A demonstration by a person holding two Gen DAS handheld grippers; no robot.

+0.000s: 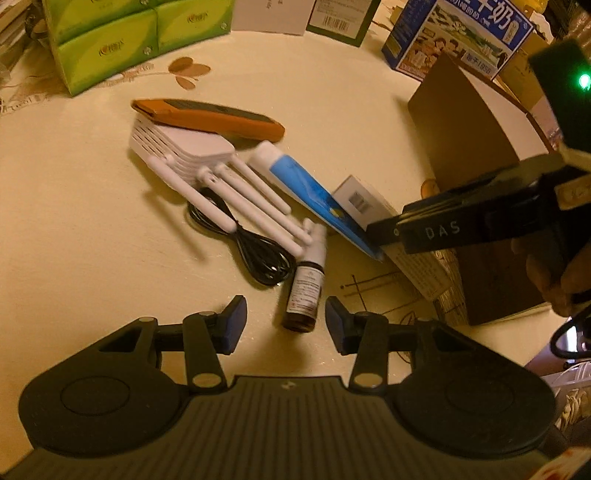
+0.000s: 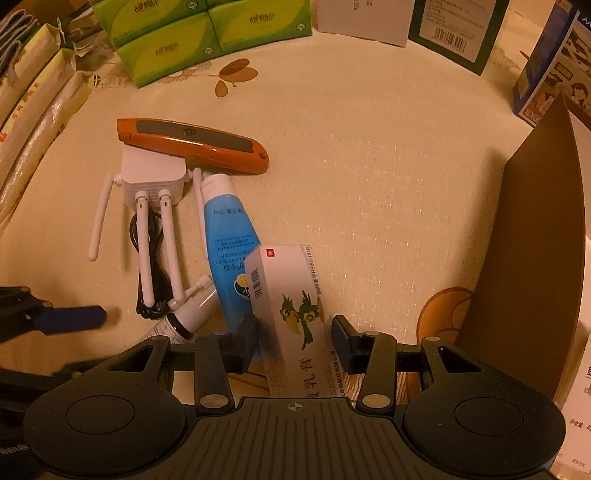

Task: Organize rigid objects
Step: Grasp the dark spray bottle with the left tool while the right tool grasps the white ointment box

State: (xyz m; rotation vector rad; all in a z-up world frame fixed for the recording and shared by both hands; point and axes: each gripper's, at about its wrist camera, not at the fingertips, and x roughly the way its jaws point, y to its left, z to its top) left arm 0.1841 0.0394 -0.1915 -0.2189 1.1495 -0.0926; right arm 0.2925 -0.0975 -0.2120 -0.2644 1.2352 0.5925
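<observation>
On the cream tablecloth lie an orange utility knife (image 1: 210,118) (image 2: 192,146), a white router with antennas (image 1: 184,151) (image 2: 151,177), a black cable (image 1: 255,251) (image 2: 151,273), a blue tube (image 1: 306,192) (image 2: 229,236), a small brown spray bottle (image 1: 304,288) (image 2: 192,314) and a white medicine box (image 2: 288,295) (image 1: 364,201). My left gripper (image 1: 286,325) is open just before the spray bottle's base. My right gripper (image 2: 295,343) is open with its jaws on either side of the medicine box, a gap showing on the right side.
A brown open carton (image 1: 469,147) (image 2: 535,251) stands at the right. Green tissue packs (image 1: 122,37) (image 2: 199,33), a blue milk box (image 1: 454,37) and other boxes line the far edge. Wrapped packets (image 2: 33,110) lie at the left.
</observation>
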